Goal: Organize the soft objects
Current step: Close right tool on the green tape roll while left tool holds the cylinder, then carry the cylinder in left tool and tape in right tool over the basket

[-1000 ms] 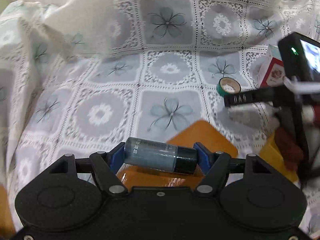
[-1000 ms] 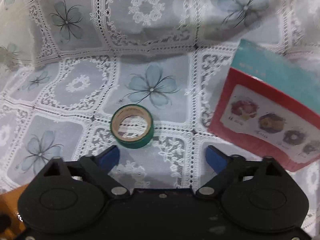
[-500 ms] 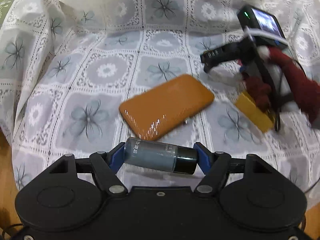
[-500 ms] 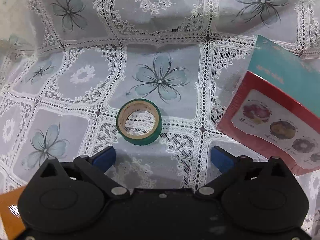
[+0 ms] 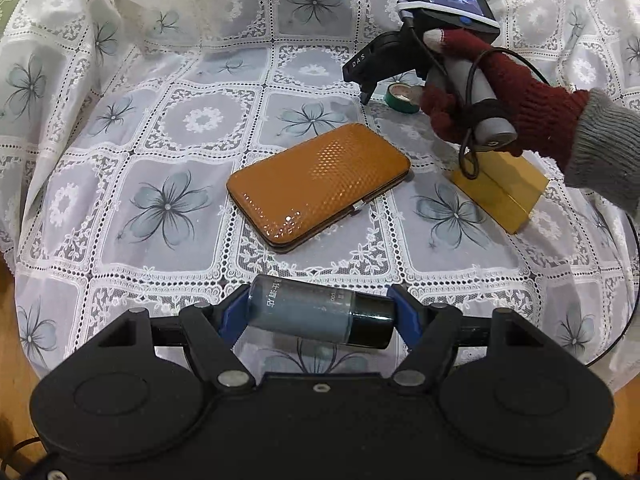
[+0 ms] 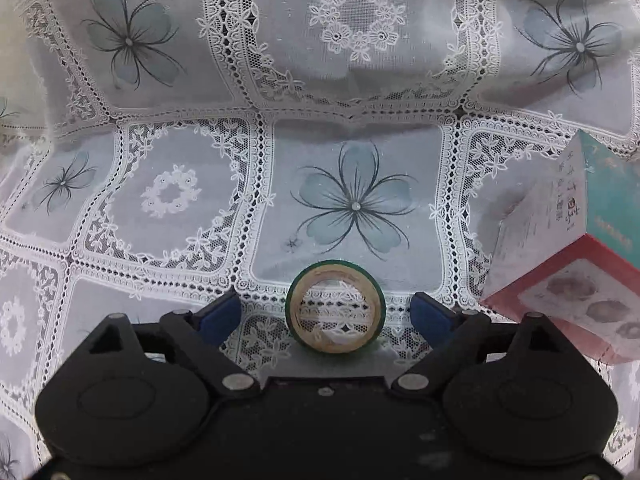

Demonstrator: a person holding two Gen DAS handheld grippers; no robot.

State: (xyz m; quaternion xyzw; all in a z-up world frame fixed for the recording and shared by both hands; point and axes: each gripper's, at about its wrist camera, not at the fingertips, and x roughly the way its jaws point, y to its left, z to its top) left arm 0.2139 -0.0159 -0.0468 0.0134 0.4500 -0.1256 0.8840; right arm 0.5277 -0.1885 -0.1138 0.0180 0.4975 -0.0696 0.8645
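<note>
The right gripper [image 6: 326, 314] has its fingers [image 6: 430, 314] spread wide and empty, with the green tape roll [image 6: 335, 306] lying flat on the lace-covered counter [image 6: 352, 204] squarely between them, its hole facing up. A roll has no long axis, so closing straight in should catch it. The left gripper [image 5: 318, 316] is well apart from the roll; its fingers [image 5: 234, 312] are clamped on the ends of a grey-blue bottle [image 5: 320, 310] lying crosswise between them. The right is clearly the nearer one.
</note>
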